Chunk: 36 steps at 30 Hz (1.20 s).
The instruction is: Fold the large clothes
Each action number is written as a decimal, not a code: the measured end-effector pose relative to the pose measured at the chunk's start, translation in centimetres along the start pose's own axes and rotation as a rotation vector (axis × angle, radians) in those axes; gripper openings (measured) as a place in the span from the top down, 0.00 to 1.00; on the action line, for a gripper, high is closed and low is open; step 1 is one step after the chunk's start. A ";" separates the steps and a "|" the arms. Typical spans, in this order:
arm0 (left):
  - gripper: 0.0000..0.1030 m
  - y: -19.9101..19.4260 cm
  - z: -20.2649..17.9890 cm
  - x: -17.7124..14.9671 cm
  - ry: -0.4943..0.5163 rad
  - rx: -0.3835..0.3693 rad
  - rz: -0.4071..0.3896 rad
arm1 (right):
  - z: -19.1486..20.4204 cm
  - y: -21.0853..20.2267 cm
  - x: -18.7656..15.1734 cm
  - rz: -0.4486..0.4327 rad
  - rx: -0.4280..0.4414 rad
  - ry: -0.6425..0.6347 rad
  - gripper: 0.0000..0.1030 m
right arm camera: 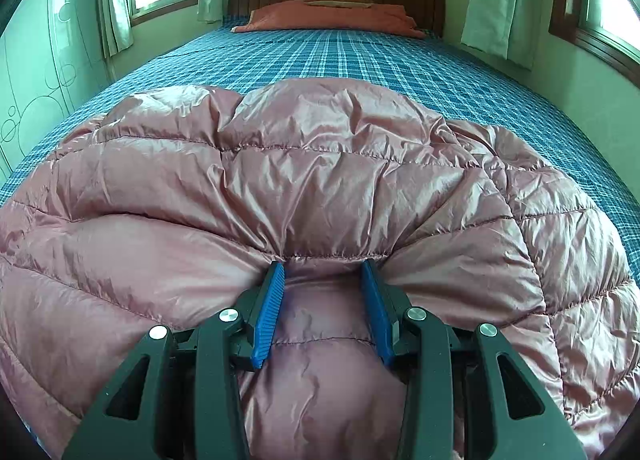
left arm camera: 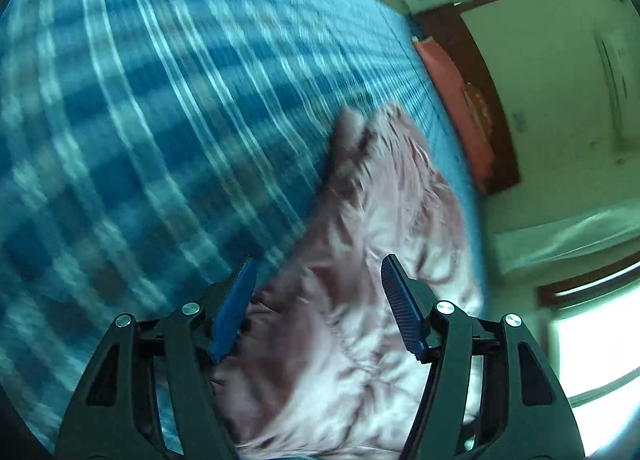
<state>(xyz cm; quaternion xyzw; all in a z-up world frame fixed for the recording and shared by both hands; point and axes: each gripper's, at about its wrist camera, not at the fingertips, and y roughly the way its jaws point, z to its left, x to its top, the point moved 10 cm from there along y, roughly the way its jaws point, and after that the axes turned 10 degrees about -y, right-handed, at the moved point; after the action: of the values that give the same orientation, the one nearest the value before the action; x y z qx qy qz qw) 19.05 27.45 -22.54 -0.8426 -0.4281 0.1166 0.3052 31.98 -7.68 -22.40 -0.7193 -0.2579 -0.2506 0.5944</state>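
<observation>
While the jacket (right arm camera: 320,180) lies on the bed (right arm camera: 360,56), we hold both tools over it.
Our right tool (right arm camera: 324,272) pinches a jacket fold; our left tool (left arm camera: 318,272) gapes, gripping nothing.

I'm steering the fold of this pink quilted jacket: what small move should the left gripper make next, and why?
Probably lower the left gripper onto the pink quilted puffer jacket and close. Its jaws stand open over the fabric, gripping nothing, while the right gripper pinches a fold.
</observation>
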 end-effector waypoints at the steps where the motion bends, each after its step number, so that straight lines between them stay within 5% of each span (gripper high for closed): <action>1: 0.38 0.4 -0.1 -0.1 -0.004 0.006 0.004 | 0.0 0.0 0.0 0.000 0.000 0.000 0.60; 23: 0.43 5.3 -4.5 -0.7 0.117 0.025 0.001 | 0.0 -0.1 0.0 -0.001 0.000 0.001 0.60; 27: 0.74 4.7 -5.4 -1.1 0.183 0.015 -0.023 | 0.0 -0.1 0.2 0.000 -0.005 -0.001 0.60; 36: 0.83 3.0 -9.6 -2.2 0.362 0.005 -0.120 | 0.3 0.0 0.3 0.005 -0.019 -0.008 0.60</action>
<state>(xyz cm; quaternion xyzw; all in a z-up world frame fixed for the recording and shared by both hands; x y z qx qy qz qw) 24.06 20.37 -17.03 -0.8220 -0.4154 -0.0544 0.3857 32.20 -7.36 -22.29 -0.7266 -0.2562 -0.2485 0.5871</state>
